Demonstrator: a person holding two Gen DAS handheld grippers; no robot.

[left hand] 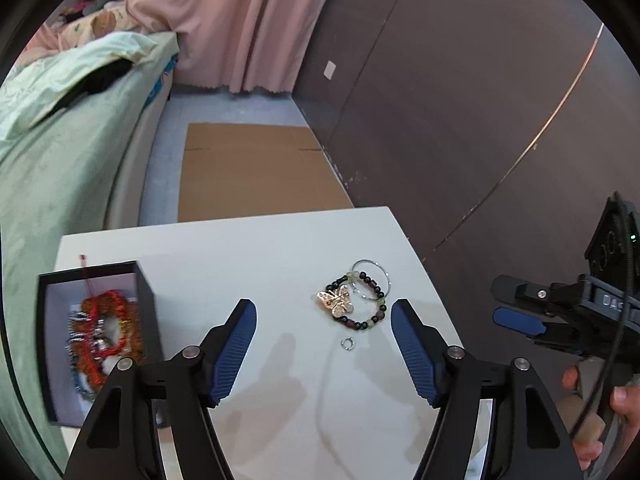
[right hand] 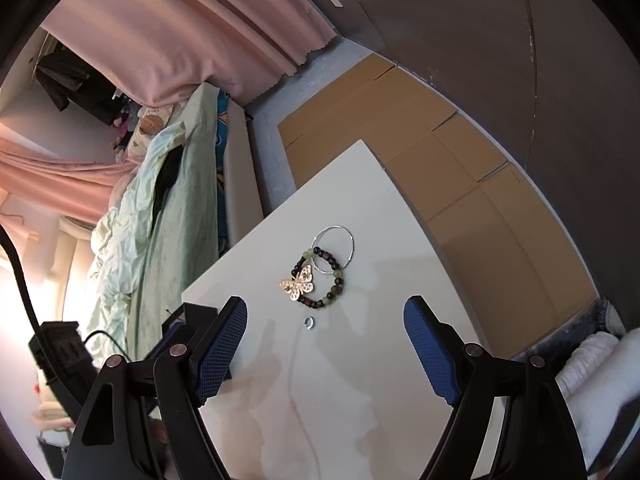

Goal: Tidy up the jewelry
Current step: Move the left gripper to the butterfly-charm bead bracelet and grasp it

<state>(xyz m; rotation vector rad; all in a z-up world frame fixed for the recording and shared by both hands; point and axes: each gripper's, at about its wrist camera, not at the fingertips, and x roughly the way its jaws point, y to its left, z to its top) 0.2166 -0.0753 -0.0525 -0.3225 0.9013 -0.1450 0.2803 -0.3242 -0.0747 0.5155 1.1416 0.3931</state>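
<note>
On the white table (left hand: 280, 248) lie a gold butterfly brooch (left hand: 336, 301), a beaded bracelet (left hand: 374, 312), a thin silver hoop (left hand: 380, 270) and a small silver ring (left hand: 347, 344). They also show in the right wrist view: brooch (right hand: 297, 284), bracelet (right hand: 335, 286), hoop (right hand: 344, 236), ring (right hand: 309, 322). A black box (left hand: 146, 292) at the table's left holds red, orange and silver jewelry (left hand: 108, 328). My left gripper (left hand: 323, 314) is open and empty, just short of the pile. My right gripper (right hand: 325, 318) is open and empty, above the ring; it also shows at the right of the left wrist view (left hand: 516, 308).
A bed with a green sheet (left hand: 60, 168) runs along the table's left. Flat cardboard (left hand: 256, 172) lies on the floor beyond the table. A dark wall (left hand: 460, 100) stands to the right and pink curtains (left hand: 232, 20) hang behind.
</note>
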